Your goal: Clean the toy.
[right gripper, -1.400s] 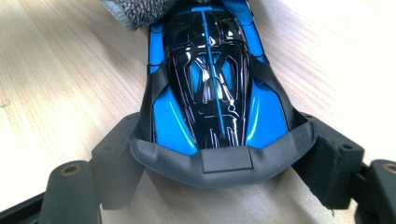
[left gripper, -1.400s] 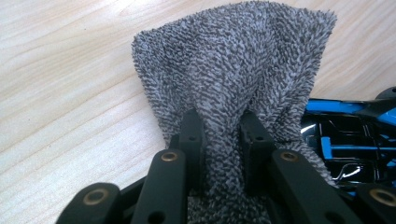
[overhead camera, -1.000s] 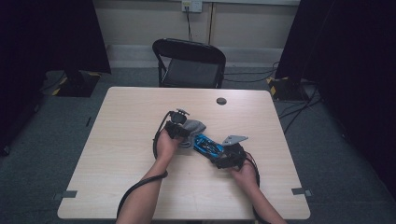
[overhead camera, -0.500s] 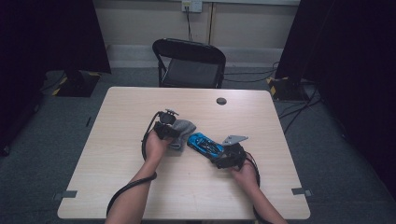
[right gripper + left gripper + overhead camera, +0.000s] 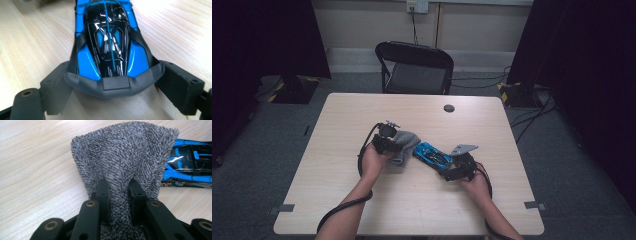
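Car: blue-and-black toy car (image 5: 432, 155) lies on the table (image 5: 337, 165), right of centre, slanting across the top in the high view; in the right gripper view its grey rear end (image 5: 113, 83) sits between the 2 jaws, nose pointing away
Cloth: grey terry cloth (image 5: 403, 145) lies just left of the car, its far edge beside the car's nose in the left gripper view; whether the 2 touch I cannot tell
Left gripper: left gripper (image 5: 388, 142) rests at the near-left side of the cloth; its 2 jaws are closed tight on a bunched fold of the cloth (image 5: 120, 180), which fans out beyond them onto the wood
Right gripper: right gripper (image 5: 451, 170) sits at the car's rear, low on the table; its jaws have just been opening and stand wide on both sides of the car's tail (image 5: 110, 86); the pads lie close along the rear corners, but a firm press is not evident
Hands: 1 hand (image 5: 373, 161) carries the left gripper, the other (image 5: 475, 184) the right; both forearms come in from the near edge
Surroundings: small dark round disc (image 5: 449, 108) lies near the far edge of the table, well apart from the car; black folding chair (image 5: 414, 67) stands beyond the table
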The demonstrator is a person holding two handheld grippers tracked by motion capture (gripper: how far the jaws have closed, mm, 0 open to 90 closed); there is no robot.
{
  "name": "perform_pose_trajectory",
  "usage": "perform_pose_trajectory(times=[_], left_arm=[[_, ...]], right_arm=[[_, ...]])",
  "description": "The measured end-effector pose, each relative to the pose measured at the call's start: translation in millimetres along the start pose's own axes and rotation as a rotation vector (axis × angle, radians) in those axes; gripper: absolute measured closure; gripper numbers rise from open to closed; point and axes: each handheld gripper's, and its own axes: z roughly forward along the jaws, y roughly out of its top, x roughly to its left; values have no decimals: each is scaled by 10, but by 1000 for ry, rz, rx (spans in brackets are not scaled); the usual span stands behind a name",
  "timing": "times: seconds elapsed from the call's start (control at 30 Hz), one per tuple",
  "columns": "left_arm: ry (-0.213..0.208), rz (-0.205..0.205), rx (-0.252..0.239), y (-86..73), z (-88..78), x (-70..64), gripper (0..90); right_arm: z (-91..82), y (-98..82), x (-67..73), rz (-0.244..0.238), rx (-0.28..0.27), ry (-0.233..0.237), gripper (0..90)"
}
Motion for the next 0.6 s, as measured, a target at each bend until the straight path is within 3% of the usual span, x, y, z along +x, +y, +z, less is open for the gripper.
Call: perform_pose_trajectory(times=[0.13,0.23,0.43,0.6], left_arm=[[-2,13,-10,5,-55,-13,743],[-1,18,-16,-5,-97,-26,742],[-10,32,-18,-67,-157,-72,742],[-21,46,-24,-138,-193,-124,743]], right_arm=[[-66,21,-13,-2,-4,2,149],[-146,63,-25,-3,-14,28,145],[-243,226,-18,2,-37,49,161],[-235,356,-32,60,-75,53,301]])
